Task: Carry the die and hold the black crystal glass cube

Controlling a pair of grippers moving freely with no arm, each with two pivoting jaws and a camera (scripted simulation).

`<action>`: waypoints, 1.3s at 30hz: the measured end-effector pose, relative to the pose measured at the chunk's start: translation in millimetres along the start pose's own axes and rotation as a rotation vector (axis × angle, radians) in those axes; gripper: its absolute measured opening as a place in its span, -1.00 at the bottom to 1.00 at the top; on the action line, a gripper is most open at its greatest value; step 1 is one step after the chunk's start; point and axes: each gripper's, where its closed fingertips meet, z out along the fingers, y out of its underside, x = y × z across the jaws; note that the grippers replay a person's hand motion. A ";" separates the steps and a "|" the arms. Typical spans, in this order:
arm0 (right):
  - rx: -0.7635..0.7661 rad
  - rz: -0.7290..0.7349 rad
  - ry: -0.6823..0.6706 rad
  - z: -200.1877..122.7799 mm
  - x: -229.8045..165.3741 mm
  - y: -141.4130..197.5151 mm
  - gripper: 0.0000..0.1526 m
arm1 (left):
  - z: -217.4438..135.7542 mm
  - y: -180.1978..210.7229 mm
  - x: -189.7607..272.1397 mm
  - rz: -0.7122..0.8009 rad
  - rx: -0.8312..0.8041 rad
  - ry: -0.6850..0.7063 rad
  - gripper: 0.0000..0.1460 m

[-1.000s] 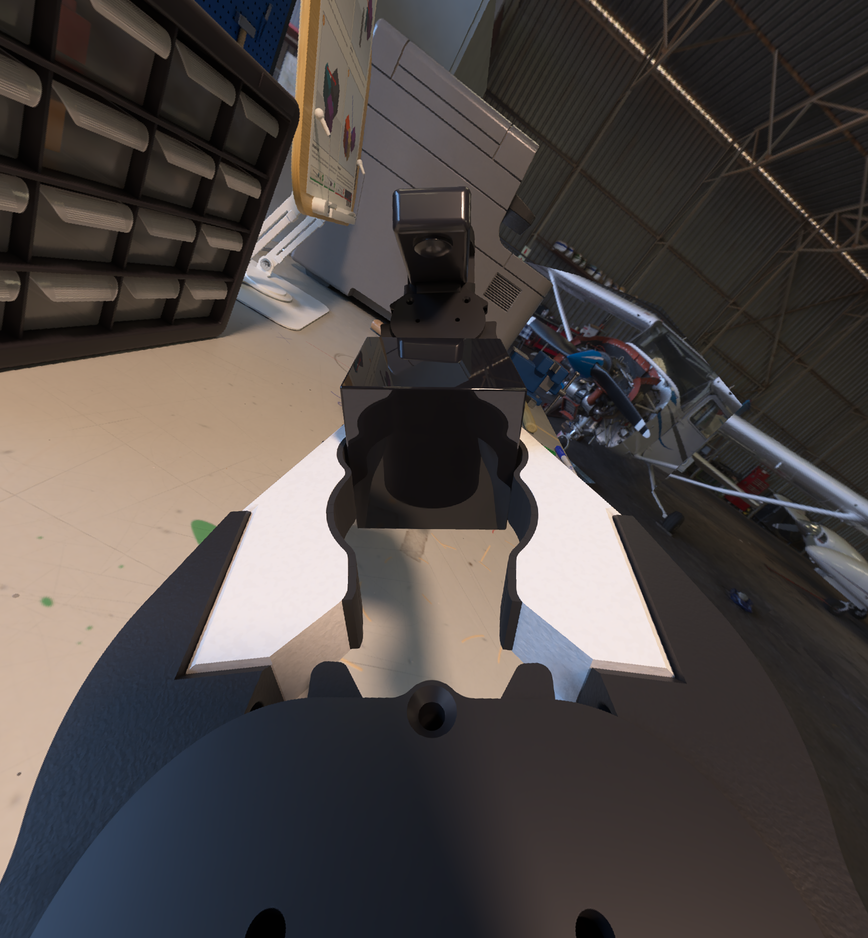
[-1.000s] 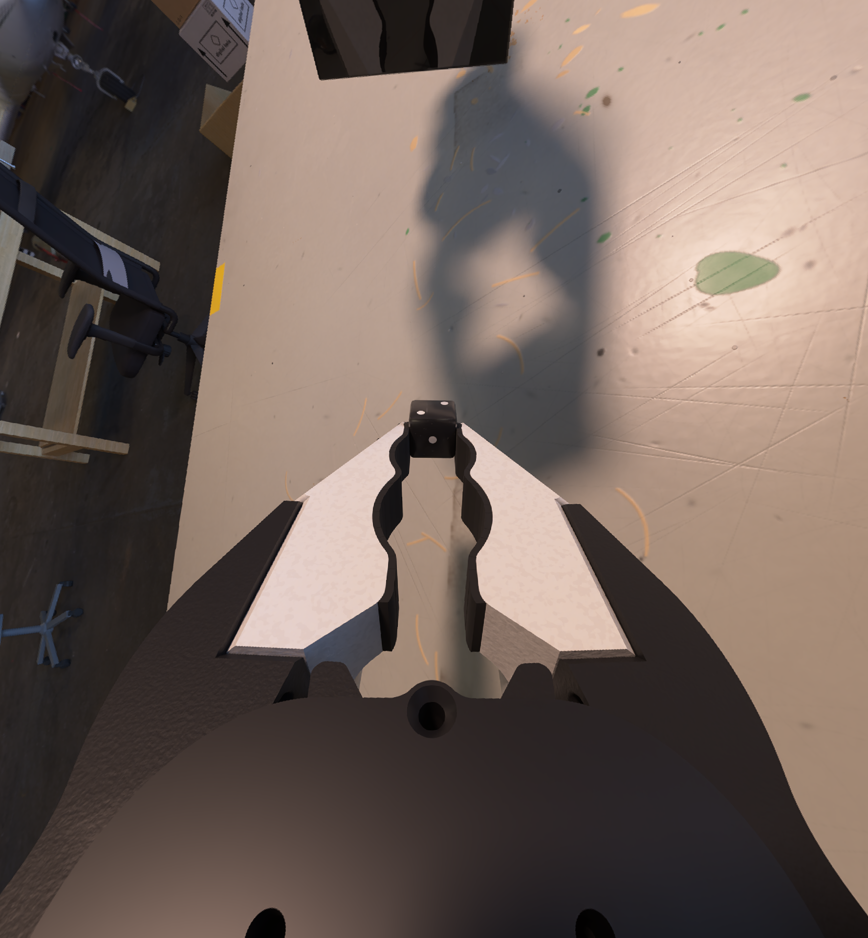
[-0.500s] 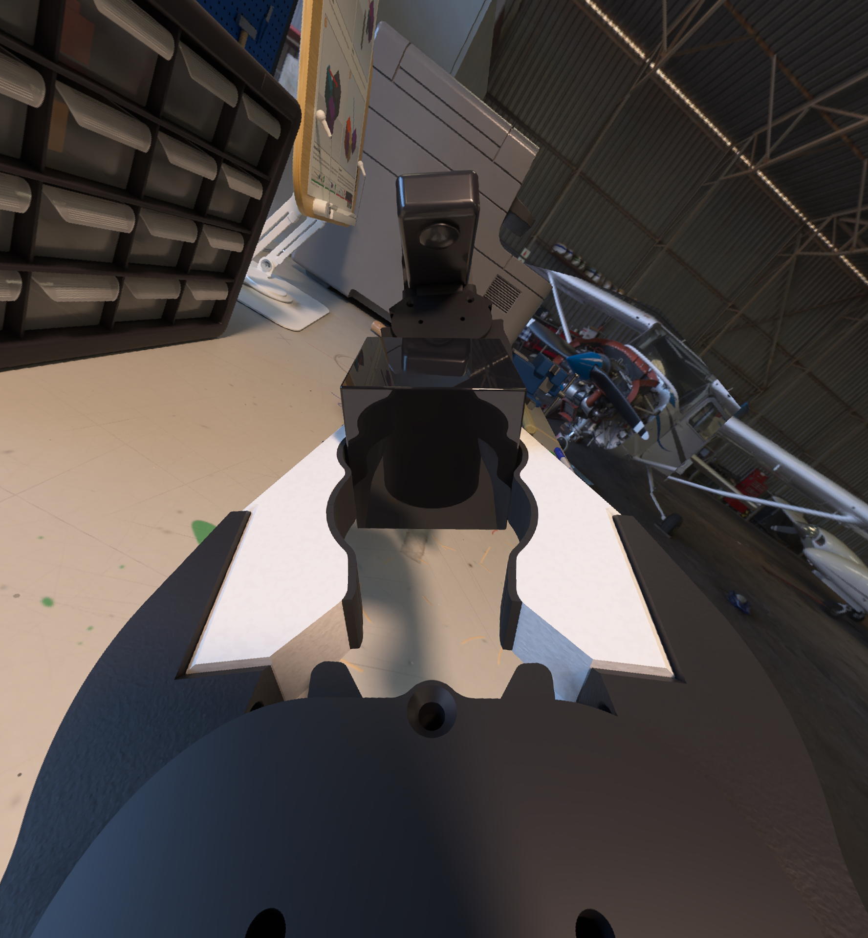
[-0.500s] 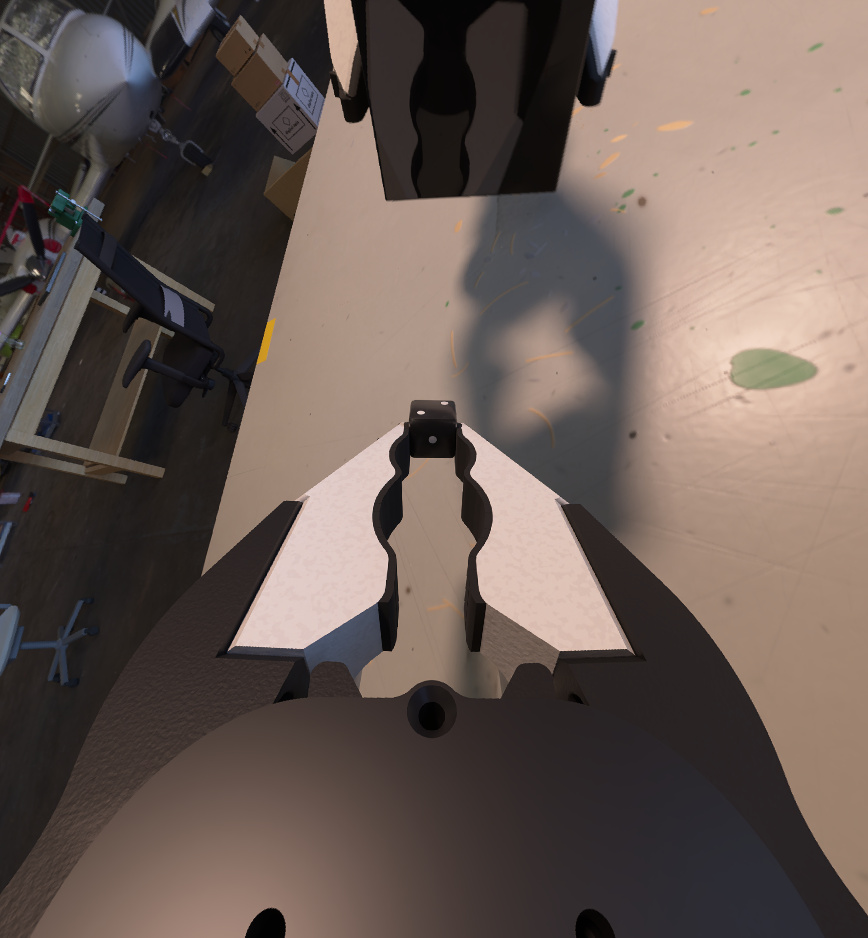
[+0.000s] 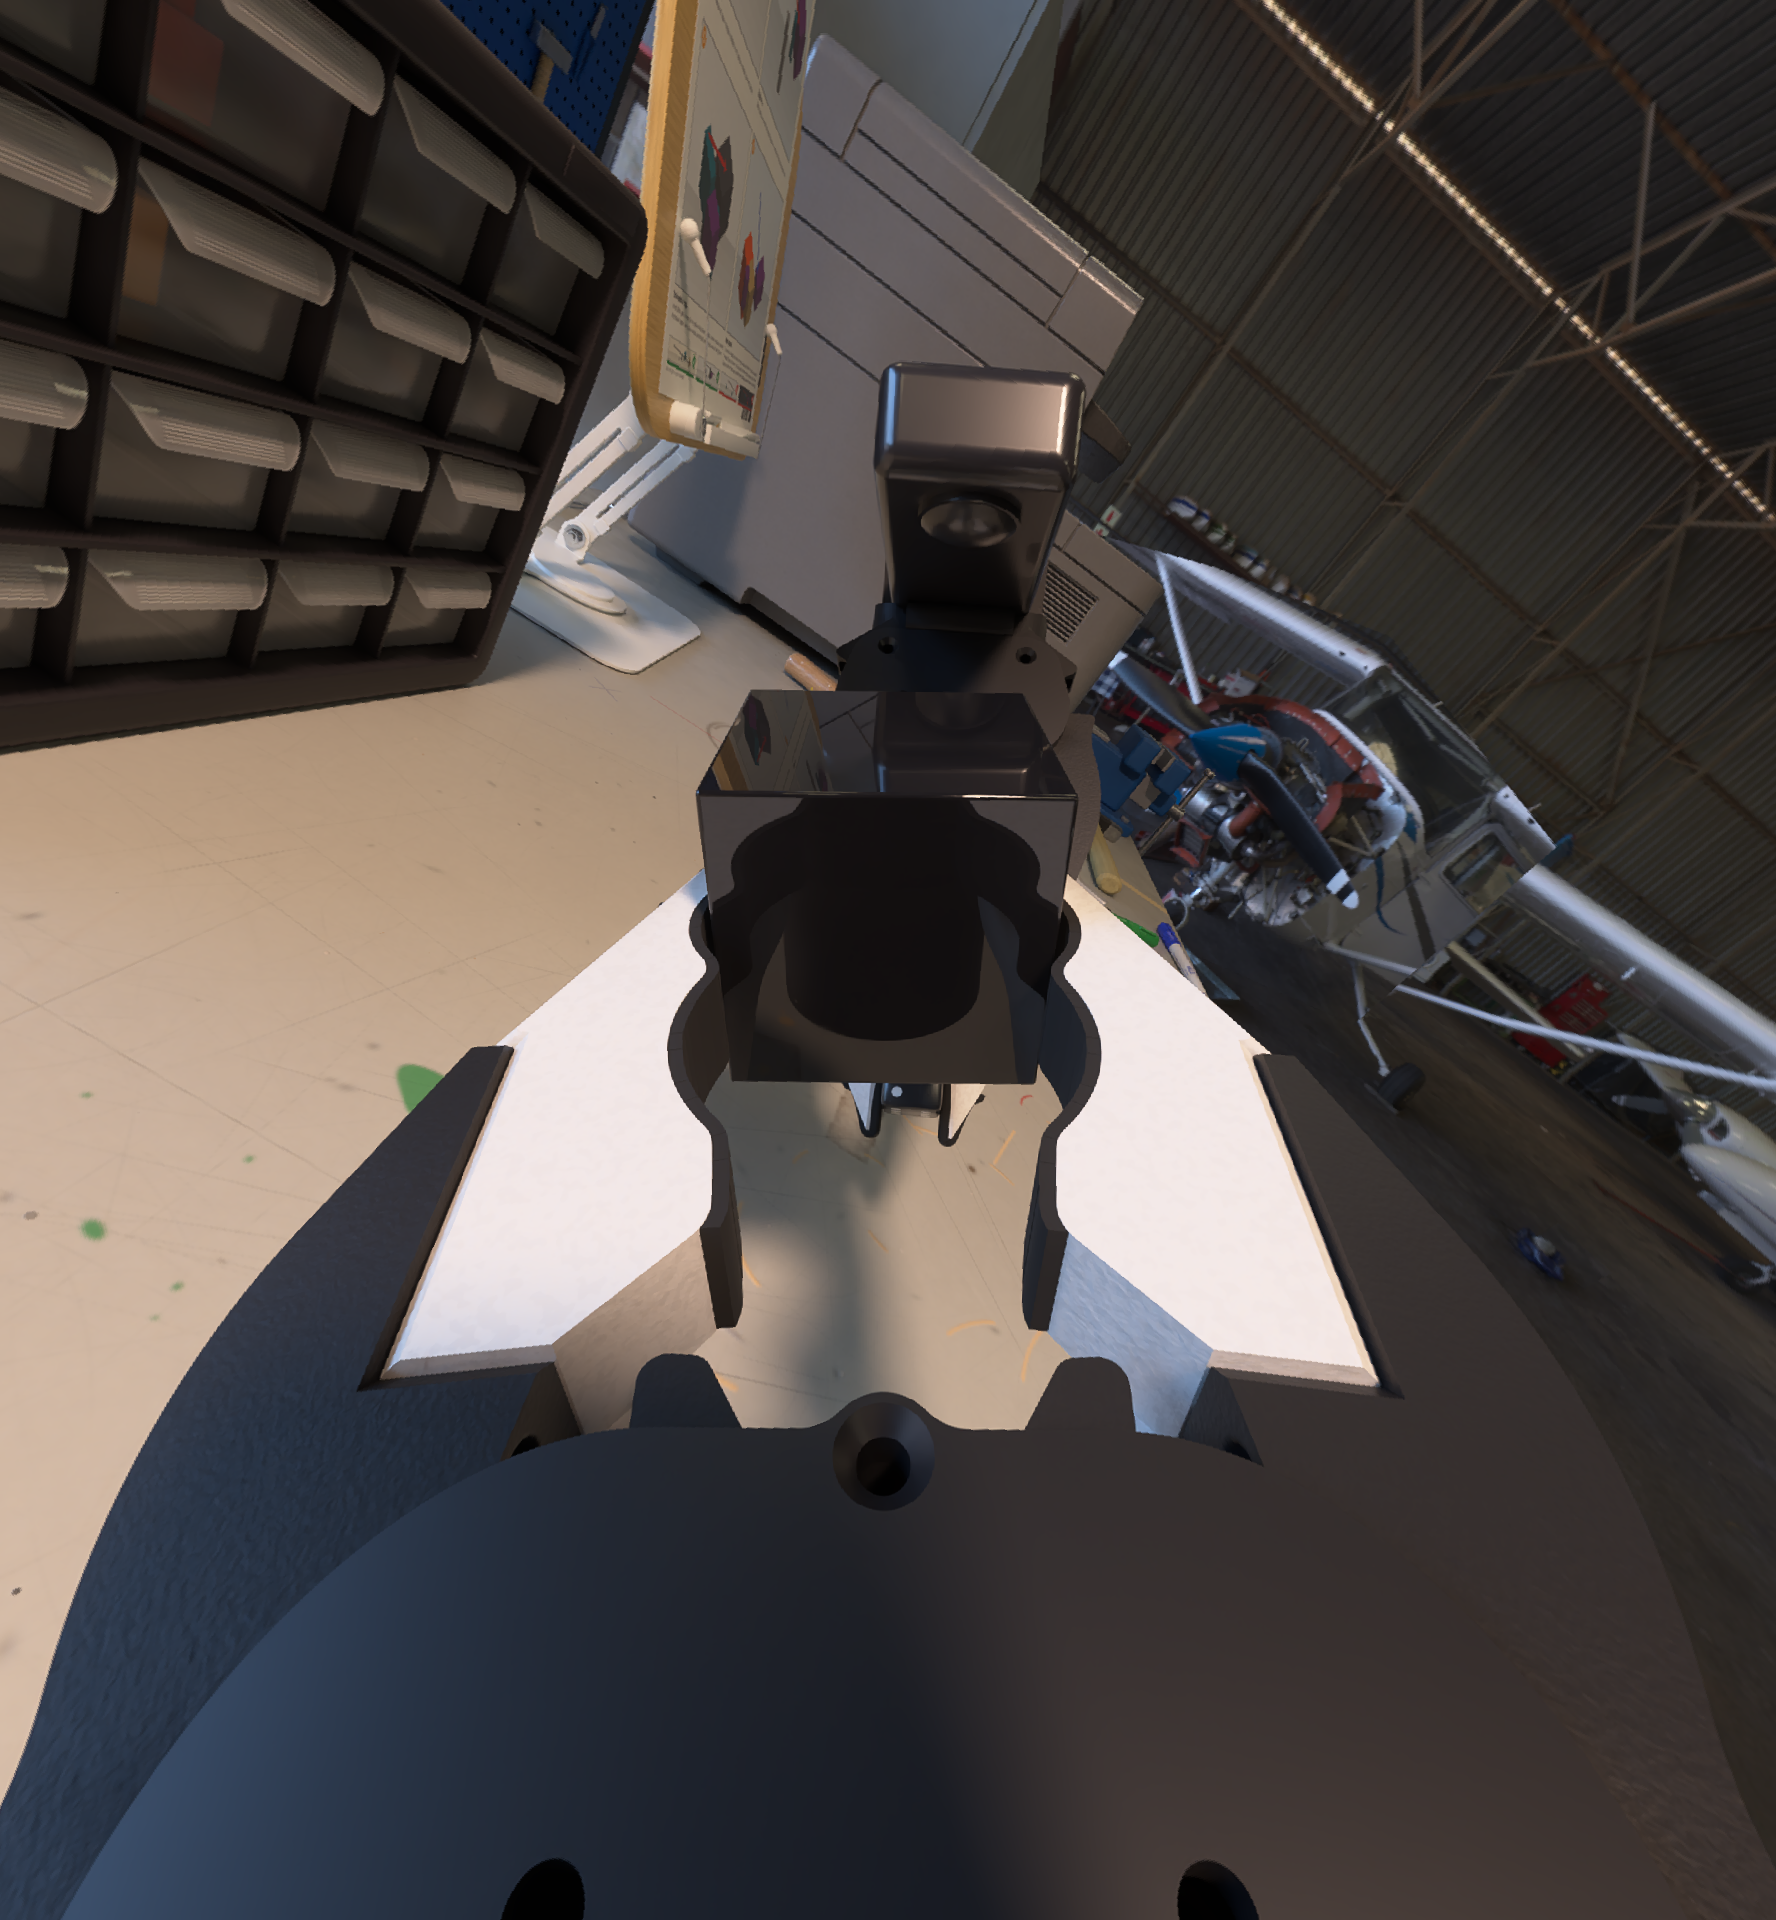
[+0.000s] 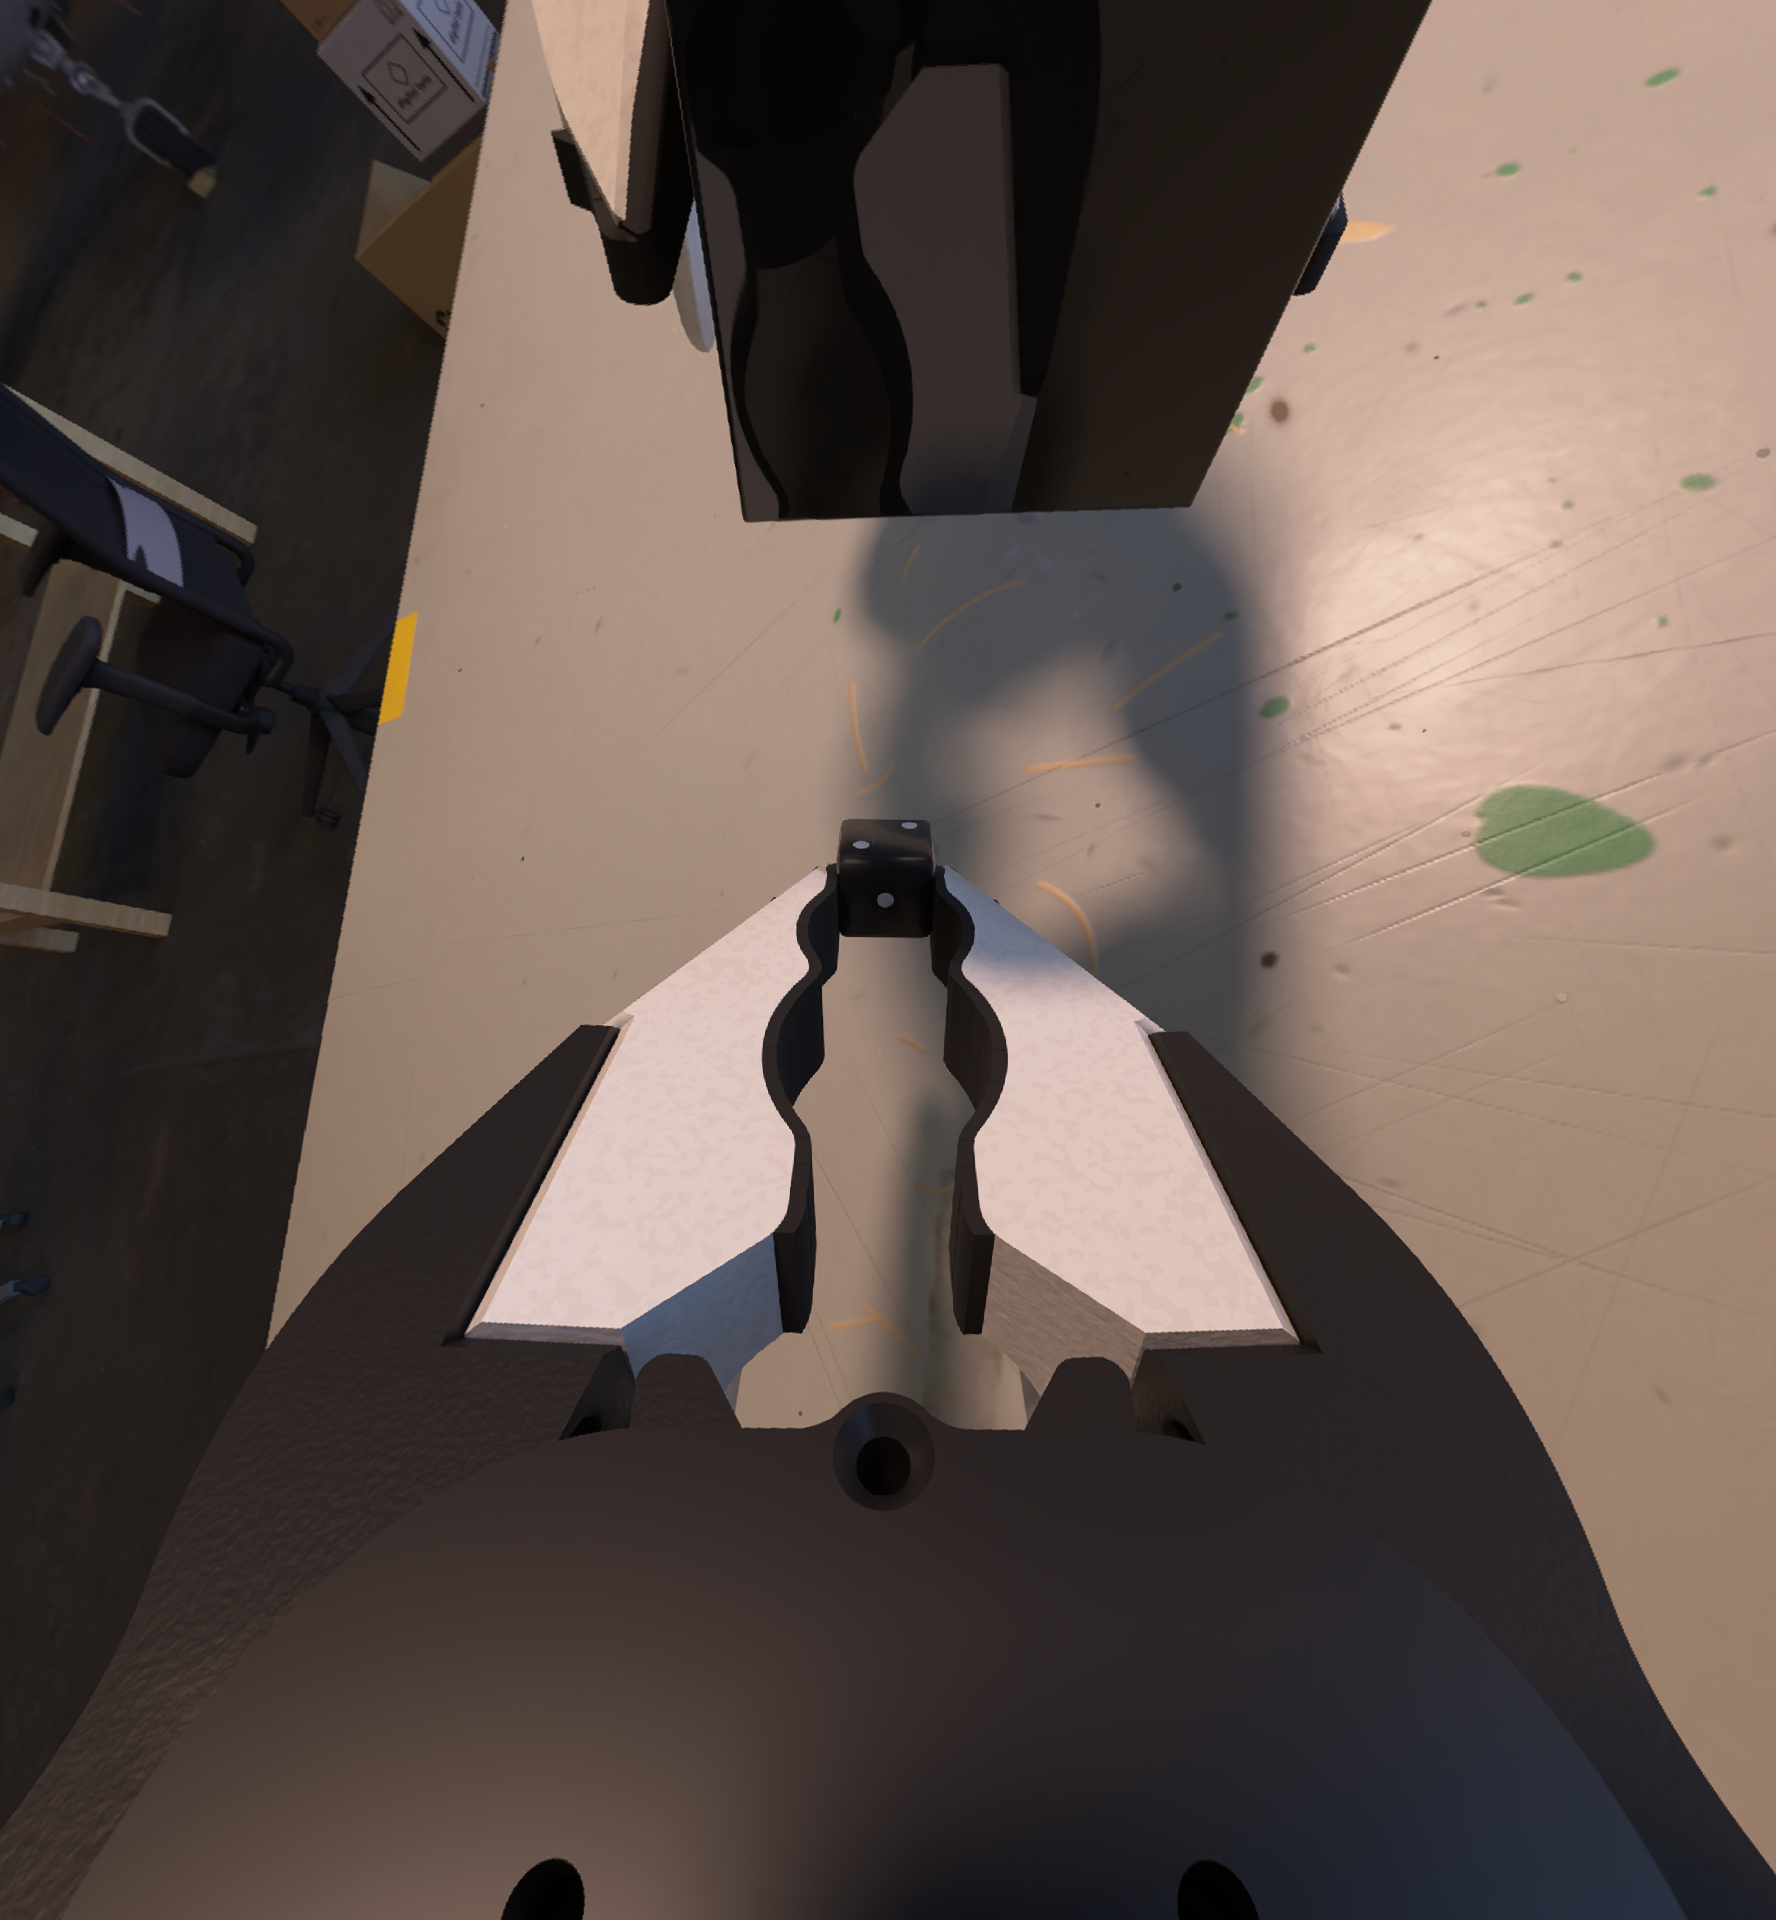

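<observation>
Left claw (image 5: pixel 884 935) clamped on the black crystal glass cube (image 5: pixel 884 935), held clear above the beige worktop (image 5: pixel 240 935); right claw (image 6: pixel 884 883) narrowed onto the black die (image 6: pixel 885 878), pinched at its fingertips over the same worktop (image 6: pixel 655 727). Relative to the cube, the right claw (image 5: pixel 972 520) stands directly beyond it, the drawer cabinet (image 5: pixel 219 343) to its far left, and the die below it in the right wrist view, where the cube (image 6: pixel 977 260) fills the upper edge.

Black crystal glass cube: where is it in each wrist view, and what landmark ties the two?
Left wrist view: black crystal glass cube at centre, clamped between the left gripper fingertips.
Right wrist view: cube at top centre, cut by the frame edge, above the die.
Shared landmark: large green paint blot on the table.
</observation>
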 end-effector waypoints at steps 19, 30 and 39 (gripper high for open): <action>-0.019 0.178 -0.016 -5.8 5.5 5.2 -0.79 | 1.4 -1.7 -1.7 -0.024 0.006 0.010 -0.19; 0.016 0.225 -0.043 -0.9 5.0 -1.2 -0.79 | -0.5 -6.0 -5.9 -0.070 -0.045 0.099 -0.19; -0.033 0.119 -0.049 -2.2 -7.3 2.5 -0.79 | -20.0 9.8 11.0 0.179 -0.116 0.277 -0.19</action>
